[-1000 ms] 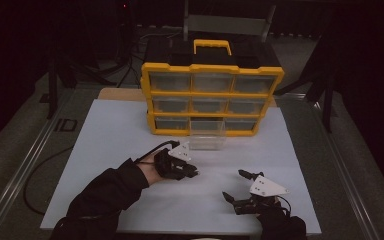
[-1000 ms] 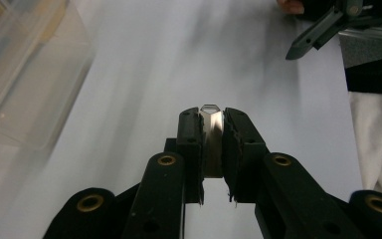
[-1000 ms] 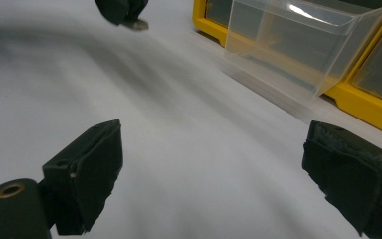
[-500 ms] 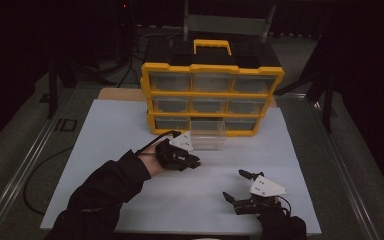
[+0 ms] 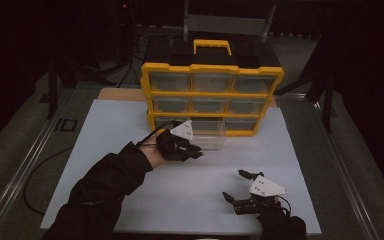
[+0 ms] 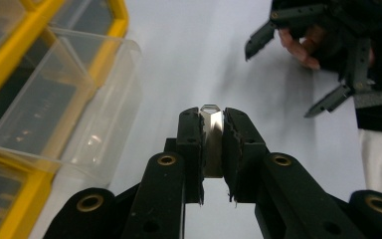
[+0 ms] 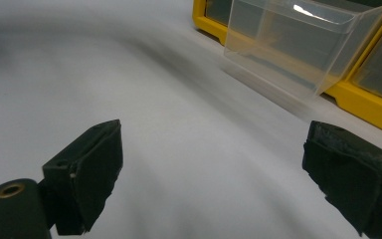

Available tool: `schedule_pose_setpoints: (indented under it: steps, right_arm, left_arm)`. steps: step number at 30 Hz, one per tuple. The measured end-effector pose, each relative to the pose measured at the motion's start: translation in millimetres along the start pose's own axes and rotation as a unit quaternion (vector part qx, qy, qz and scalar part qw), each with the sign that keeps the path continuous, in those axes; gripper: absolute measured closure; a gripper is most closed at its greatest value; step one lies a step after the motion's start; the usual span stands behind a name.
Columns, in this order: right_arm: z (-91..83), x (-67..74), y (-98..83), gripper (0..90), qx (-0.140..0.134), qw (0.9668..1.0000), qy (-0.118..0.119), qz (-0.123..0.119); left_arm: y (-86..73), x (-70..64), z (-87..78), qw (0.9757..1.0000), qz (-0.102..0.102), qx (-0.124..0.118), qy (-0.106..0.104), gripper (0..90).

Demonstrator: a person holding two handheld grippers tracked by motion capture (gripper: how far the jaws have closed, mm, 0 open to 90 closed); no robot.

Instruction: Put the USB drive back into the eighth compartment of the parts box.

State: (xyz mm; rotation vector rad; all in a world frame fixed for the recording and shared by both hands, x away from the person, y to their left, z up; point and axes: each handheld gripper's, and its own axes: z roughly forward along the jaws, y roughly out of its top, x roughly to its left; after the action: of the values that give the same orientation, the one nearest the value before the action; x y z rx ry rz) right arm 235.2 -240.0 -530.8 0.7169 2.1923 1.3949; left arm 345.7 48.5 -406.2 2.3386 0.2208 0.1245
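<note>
We see a yellow organizer (image 5: 212, 100) at twelve o'clock on the white table (image 5: 105, 165), its clear drawer (image 5: 211, 134) in the bottom row pulled out; what the drawers hold we cannot tell. Our left gripper (image 6: 213, 130) pinches a small shiny metal piece (image 6: 211, 142) just before that drawer, its long axis along the jaws, pointed tip forward. Our right gripper (image 5: 236, 186), at five o'clock, stands wide and holds nothing.

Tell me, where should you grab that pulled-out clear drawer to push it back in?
Grip the drawer by its front lip, coming from the person's side of the table. It sticks out of the yellow cabinet with that open edge facing forward, and the right tool is open and free.
</note>
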Motion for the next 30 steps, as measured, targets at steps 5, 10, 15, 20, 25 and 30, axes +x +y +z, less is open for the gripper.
schedule_pose_setpoints:
  steps: [5, 10, 15, 20, 25, 30]
  right_arm:
    - [-0.1, 0.1, 0.0, 9.2, 0.001, 1.0000, 0.000, 0.000]
    - [-0.1, -0.1, 0.1, 9.2, 0.000, 1.0000, 0.000, 0.000]
    - [0.0, 0.4, 0.3, 9.2, -0.001, 1.0000, 0.000, -0.001]
    - [-0.4, 0.2, 0.4, 9.2, -0.001, 1.0000, 0.001, -0.001]
    - [-0.9, 0.7, 1.1, 9.2, -0.003, 1.0000, 0.001, 0.001]
    - [-0.7, -0.1, 0.8, 9.2, -0.006, 1.0000, 0.002, 0.002]
  left_arm:
    - [6.9, 5.1, -1.2, 0.9999, -0.004, -0.001, 0.009, 79.6]
    - [13.4, 8.8, -0.4, 0.9998, -0.006, 0.001, 0.020, 79.6]
    - [20.6, 12.7, -0.2, 0.9995, -0.010, -0.003, 0.031, 79.5]
    - [27.9, 17.7, -0.1, 0.9989, -0.017, -0.002, 0.043, 79.5]
    - [33.4, 23.1, -0.6, 0.9979, -0.025, -0.006, 0.059, 79.5]
    - [36.0, 29.0, -1.0, 0.9965, -0.039, -0.010, 0.073, 79.5]
